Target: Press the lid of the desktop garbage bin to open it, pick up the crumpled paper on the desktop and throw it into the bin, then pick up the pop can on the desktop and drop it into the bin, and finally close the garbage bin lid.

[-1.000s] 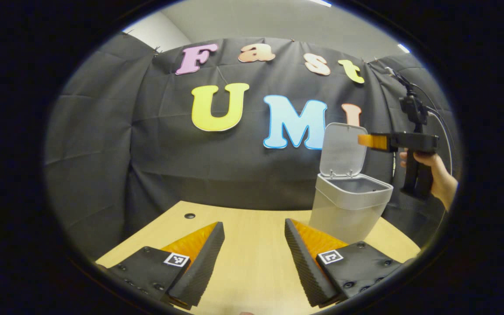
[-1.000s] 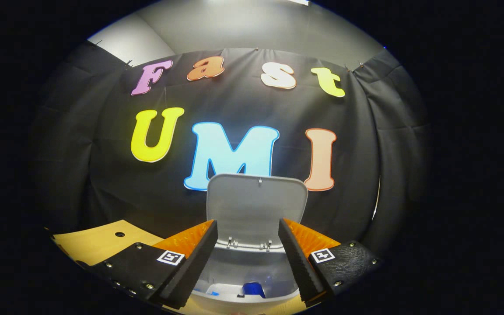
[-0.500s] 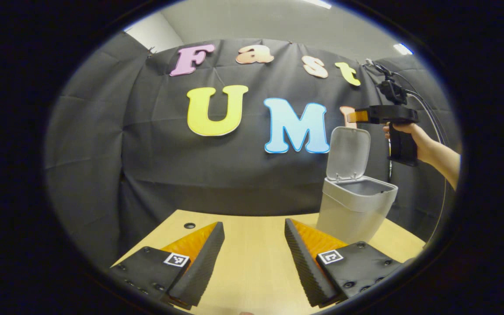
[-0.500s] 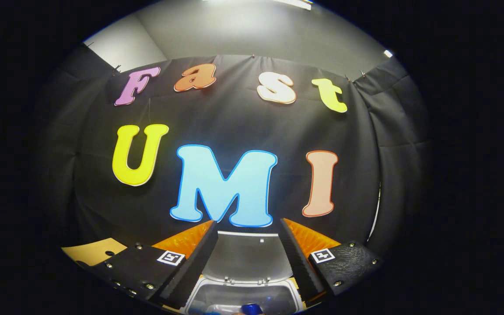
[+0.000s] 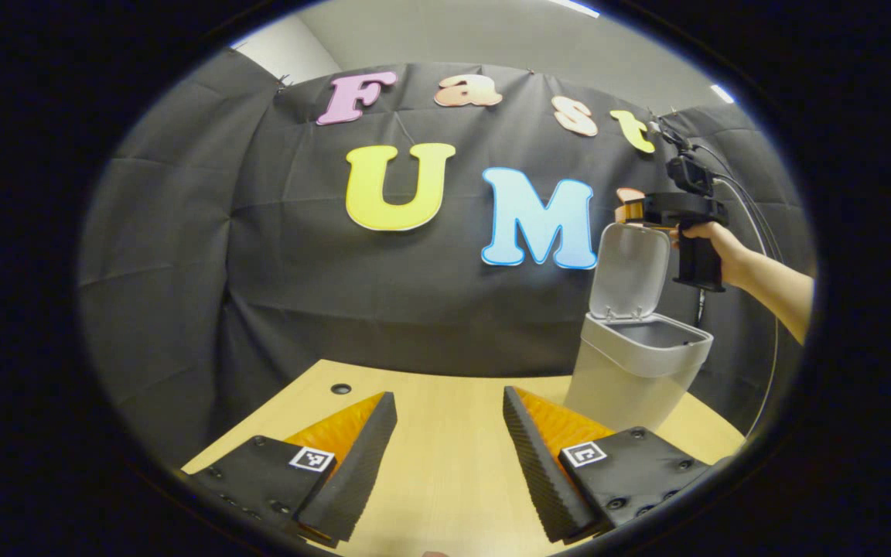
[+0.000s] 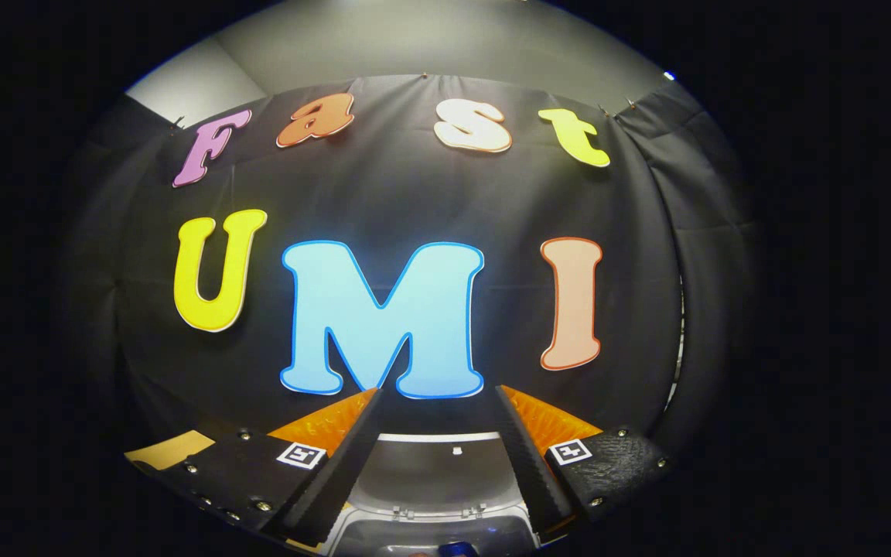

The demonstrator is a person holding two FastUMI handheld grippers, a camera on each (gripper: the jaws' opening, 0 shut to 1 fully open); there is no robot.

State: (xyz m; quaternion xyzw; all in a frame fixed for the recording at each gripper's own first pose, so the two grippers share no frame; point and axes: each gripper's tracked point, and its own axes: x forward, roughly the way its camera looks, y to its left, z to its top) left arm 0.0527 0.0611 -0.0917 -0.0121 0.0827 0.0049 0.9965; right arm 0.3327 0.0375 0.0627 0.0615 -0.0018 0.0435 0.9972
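While the left gripper (image 5: 449, 445) hangs with its jaws apart and empty over the pale wooden desktop (image 5: 445, 472), the left gripper view shows one light grey plastic bin (image 5: 641, 371) at the desk's right end, its single flip lid (image 5: 631, 271) upright; the right gripper (image 5: 625, 210), in one hand (image 5: 712, 244), has risen from beside the lid to just above its top edge, so closing looks next. In the right gripper view its own fingers (image 6: 341, 472) stand spread and empty above that lid; one blue object (image 6: 457, 549), probably the can, lies inside the bin.
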